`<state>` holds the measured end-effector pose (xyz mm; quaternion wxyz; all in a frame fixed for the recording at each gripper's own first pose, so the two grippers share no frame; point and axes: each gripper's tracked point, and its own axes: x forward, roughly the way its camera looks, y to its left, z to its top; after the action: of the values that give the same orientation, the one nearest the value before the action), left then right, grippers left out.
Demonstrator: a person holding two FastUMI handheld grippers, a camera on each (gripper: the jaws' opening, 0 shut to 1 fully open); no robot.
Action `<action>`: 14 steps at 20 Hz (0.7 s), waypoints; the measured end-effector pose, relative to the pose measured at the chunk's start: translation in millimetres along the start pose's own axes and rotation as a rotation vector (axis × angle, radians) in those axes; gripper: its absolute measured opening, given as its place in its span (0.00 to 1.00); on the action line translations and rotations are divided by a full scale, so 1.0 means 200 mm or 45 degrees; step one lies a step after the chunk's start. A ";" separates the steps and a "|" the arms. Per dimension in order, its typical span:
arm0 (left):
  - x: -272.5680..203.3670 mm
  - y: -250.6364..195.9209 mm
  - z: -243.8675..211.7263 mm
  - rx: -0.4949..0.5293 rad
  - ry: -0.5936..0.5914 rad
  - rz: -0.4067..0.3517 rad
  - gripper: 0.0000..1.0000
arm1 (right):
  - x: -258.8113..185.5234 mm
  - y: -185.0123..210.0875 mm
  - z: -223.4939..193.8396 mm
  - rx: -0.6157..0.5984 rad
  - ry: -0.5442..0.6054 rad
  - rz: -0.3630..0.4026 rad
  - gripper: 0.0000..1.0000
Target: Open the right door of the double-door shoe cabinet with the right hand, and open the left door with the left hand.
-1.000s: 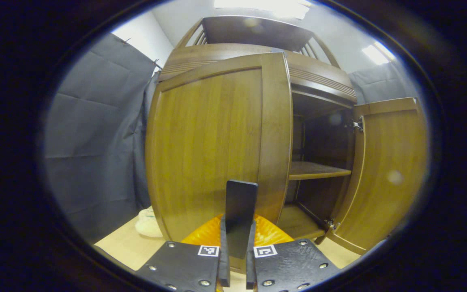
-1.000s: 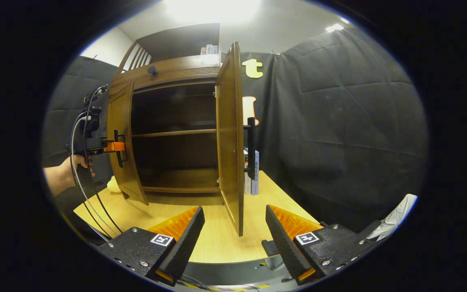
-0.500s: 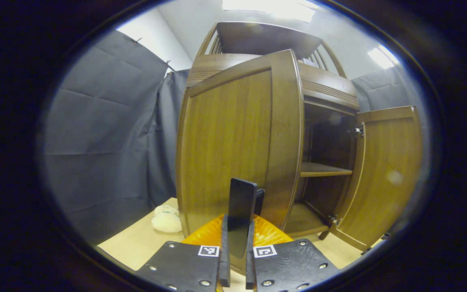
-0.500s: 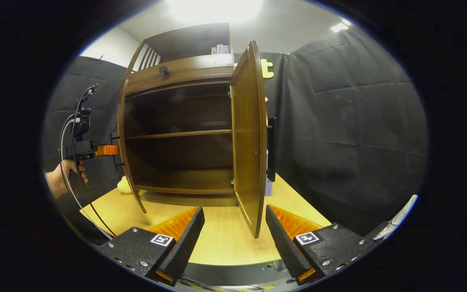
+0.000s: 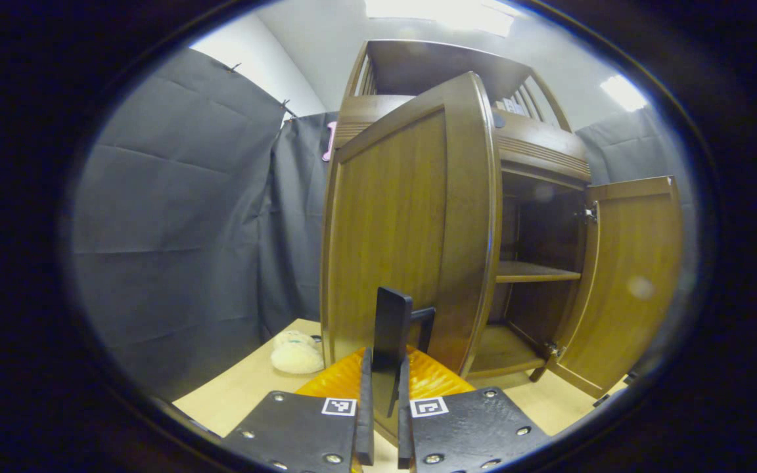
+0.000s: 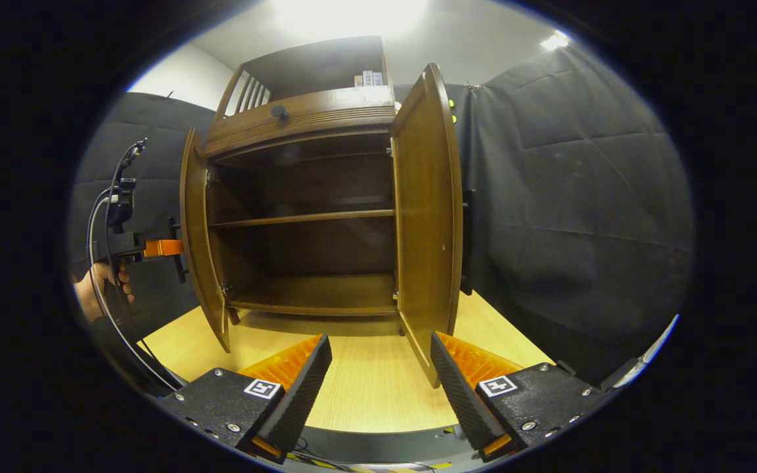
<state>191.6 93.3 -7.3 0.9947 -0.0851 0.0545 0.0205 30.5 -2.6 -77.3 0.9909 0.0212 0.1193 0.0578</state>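
On the left door's handle (image 5: 391,341), left hand-held gripper (image 5: 382,401) has swung it wider.

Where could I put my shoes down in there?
Both boards inside the shoe cabinet look bare: the middle shelf and the bottom board, between the left door and right door. The tabletop in front is bare too. It is crowded by the left door, where the left gripper grips its handle.
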 end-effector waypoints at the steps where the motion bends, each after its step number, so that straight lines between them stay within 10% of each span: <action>1: -0.01 0.02 0.00 0.001 -0.002 0.007 0.15 | 0.00 0.00 0.00 -0.004 0.000 0.009 0.95; 14: -0.21 0.48 0.00 0.050 -0.035 0.164 0.15 | 0.02 0.03 0.01 -0.037 0.008 0.101 0.94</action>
<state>144.1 185.7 -18.6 0.9934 -0.0616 0.0466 0.0845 34.8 4.8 -75.7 0.9877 0.0114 0.1206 0.0987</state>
